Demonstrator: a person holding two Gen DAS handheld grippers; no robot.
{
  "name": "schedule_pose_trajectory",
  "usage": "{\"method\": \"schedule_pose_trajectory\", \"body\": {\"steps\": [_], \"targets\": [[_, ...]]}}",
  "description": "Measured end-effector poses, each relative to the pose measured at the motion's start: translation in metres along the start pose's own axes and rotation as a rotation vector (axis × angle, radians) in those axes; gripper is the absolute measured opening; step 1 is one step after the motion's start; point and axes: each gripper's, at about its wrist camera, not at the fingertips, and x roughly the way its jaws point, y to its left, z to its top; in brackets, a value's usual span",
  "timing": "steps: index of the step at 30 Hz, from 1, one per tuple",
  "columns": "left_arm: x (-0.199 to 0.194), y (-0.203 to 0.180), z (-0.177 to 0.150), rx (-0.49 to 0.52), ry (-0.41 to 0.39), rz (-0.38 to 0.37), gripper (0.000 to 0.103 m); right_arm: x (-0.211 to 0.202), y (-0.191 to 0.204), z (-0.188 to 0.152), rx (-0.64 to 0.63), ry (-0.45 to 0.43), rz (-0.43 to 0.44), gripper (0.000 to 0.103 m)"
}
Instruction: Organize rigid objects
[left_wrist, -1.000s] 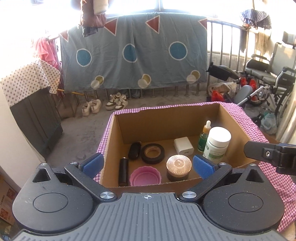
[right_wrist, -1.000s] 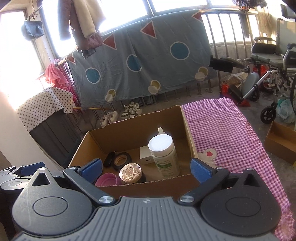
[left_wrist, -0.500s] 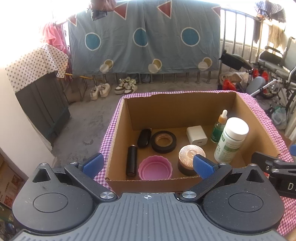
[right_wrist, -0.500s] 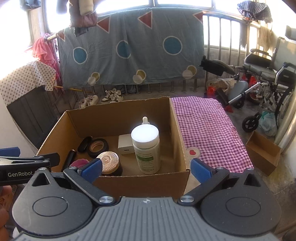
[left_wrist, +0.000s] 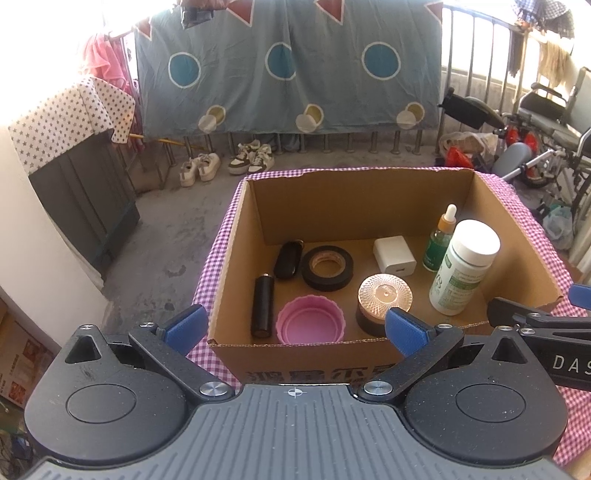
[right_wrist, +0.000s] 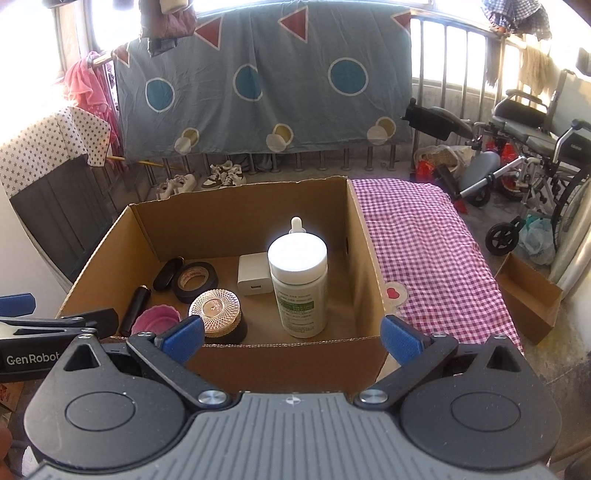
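An open cardboard box (left_wrist: 369, 195) (right_wrist: 236, 214) stands on a purple checked cloth (right_wrist: 424, 251). In it are a white bottle (left_wrist: 465, 266) (right_wrist: 298, 284), a dropper bottle (left_wrist: 439, 240), a white charger (left_wrist: 393, 255) (right_wrist: 253, 273), a black tape roll (left_wrist: 327, 267) (right_wrist: 195, 280), a ribbed-lid jar (left_wrist: 384, 299) (right_wrist: 218, 312), a pink cap (left_wrist: 311, 325) (right_wrist: 155, 321), a black tube (left_wrist: 262, 306) and a black case (left_wrist: 288, 258). My left gripper (left_wrist: 295, 326) is open and empty before the box's near wall. My right gripper (right_wrist: 291, 334) is open and empty, also at the near wall.
A patterned blue sheet (left_wrist: 288, 70) hangs on the railing behind. Shoes (left_wrist: 251, 158) lie on the floor. A wheelchair (right_wrist: 532, 144) stands at the right, a small cardboard box (right_wrist: 528, 295) on the floor beside the table, a dark cabinet (left_wrist: 85, 195) at the left.
Both grippers have drawn back and risen from the box, so more of its inside shows. Both stay open and empty. The things in the box have not moved.
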Motion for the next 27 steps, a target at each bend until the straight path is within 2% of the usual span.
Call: {"method": "schedule_pose_trajectory", "body": {"steps": [27], "targets": [[0.0006, -0.0013, -0.0047, 0.000, 0.028, -0.002, 0.103, 0.0009, 0.0021, -0.0034, -0.014, 0.038, -0.016, 0.103]]}}
